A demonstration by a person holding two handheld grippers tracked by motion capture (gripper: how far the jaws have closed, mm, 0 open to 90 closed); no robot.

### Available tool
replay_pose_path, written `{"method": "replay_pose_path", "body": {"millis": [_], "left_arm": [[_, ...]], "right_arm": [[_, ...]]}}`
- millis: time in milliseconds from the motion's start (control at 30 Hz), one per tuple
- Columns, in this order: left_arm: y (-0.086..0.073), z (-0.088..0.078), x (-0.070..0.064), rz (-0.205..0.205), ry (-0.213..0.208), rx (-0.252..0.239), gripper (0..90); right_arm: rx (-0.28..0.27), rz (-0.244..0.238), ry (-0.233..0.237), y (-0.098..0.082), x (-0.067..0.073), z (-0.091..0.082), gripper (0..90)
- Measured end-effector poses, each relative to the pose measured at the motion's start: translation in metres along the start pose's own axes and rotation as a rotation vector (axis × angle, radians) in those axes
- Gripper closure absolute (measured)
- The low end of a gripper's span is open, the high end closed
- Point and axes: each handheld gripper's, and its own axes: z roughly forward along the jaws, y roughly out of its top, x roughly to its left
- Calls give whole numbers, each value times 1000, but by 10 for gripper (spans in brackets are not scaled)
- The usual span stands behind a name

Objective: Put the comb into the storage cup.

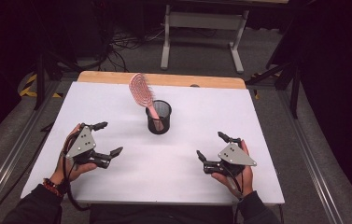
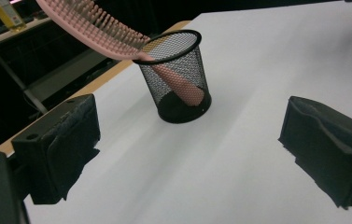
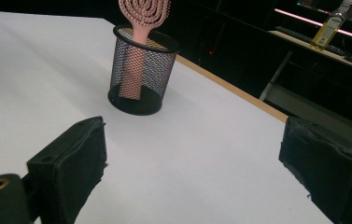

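Note:
A pink hairbrush (image 1: 142,91) stands handle-down in a black mesh cup (image 1: 158,117) near the middle of the white table top (image 1: 117,98), its head leaning out over the rim to the far left. My left gripper (image 1: 109,138) rests on the table to the cup's left, open and holding nothing. My right gripper (image 1: 211,145) sits to the cup's right, also open and holding nothing. The left gripper view has the cup (image 2: 177,74) and brush (image 2: 94,25) ahead between its jaws. The right gripper view has the cup (image 3: 142,70) and brush (image 3: 142,18) ahead to the left.
The table's wooden far edge (image 1: 164,78) borders a grey floor. A white metal frame (image 1: 201,23) stands beyond it. A yellow bottle (image 3: 327,25) sits on a dark shelf in the background. Metal rails (image 1: 304,149) run along both sides of the table.

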Motion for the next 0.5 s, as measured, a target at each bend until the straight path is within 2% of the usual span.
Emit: {"method": "replay_pose_path", "body": {"millis": [233, 500], "left_arm": [[-13, 2, -9, 25, 3, 22, 66], [-27, -4, -11, -9, -17, 24, 64]], "right_arm": [[1, 1, 0, -2, 0, -3, 80], [7, 4, 3, -9, 2, -4, 80]]}}
